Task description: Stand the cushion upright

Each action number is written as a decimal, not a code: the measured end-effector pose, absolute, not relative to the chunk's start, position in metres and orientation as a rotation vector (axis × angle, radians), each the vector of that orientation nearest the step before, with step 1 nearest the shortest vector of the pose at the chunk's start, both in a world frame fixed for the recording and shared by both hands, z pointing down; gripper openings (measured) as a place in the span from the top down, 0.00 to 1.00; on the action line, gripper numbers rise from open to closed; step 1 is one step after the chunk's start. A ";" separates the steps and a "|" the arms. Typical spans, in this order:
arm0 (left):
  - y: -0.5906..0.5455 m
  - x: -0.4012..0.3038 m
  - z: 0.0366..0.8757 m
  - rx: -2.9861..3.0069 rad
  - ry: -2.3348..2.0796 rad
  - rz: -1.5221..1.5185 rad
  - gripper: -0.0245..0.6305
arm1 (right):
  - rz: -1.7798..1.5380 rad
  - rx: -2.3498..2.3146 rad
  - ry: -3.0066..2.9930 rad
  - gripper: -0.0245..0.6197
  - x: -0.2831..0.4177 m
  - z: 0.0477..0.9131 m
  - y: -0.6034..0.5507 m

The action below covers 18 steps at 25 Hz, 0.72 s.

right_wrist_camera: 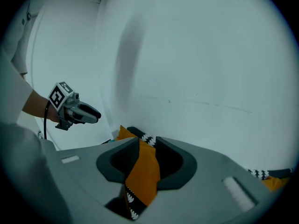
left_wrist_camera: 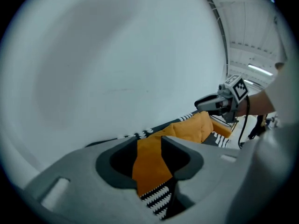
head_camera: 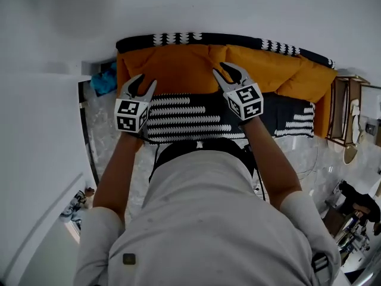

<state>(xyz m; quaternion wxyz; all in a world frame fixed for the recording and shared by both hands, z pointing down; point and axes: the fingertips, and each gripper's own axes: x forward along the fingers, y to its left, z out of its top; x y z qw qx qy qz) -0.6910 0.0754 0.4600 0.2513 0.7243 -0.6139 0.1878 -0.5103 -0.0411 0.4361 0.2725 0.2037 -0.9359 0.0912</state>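
A white wall (head_camera: 178,5) rises behind the sofa (head_camera: 184,121), whose cover is black with a white pattern. The orange cushion (head_camera: 178,70) stands leaning along the sofa's backrest, and a second orange cushion (head_camera: 292,70) sits beside it on the right gripper's side. Over the sofa's seat, just in front of the cushion, the left gripper (head_camera: 147,80) and right gripper (head_camera: 226,71) hang with jaws spread, pinching nothing.

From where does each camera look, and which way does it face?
Head view: on the head, facing down at the orange fabric cushion; torso, left forearm, right forearm, left gripper, right gripper show.
Left gripper view: on that gripper, facing the white wall past its fingers; right forearm shows.
Right gripper view: likewise; left forearm shows.
Shared: the cushion.
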 end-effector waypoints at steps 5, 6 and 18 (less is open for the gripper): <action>0.098 -0.653 0.404 2.055 -1.751 0.497 0.92 | 0.211 0.536 -2.567 0.87 -0.475 0.389 -0.009; 0.100 -0.647 0.395 2.060 -1.767 0.485 0.94 | 0.208 0.529 -2.581 0.90 -0.469 0.381 -0.004; 0.158 -0.525 0.316 2.077 -1.900 0.316 0.96 | 0.092 0.362 -2.779 0.95 -0.372 0.294 0.071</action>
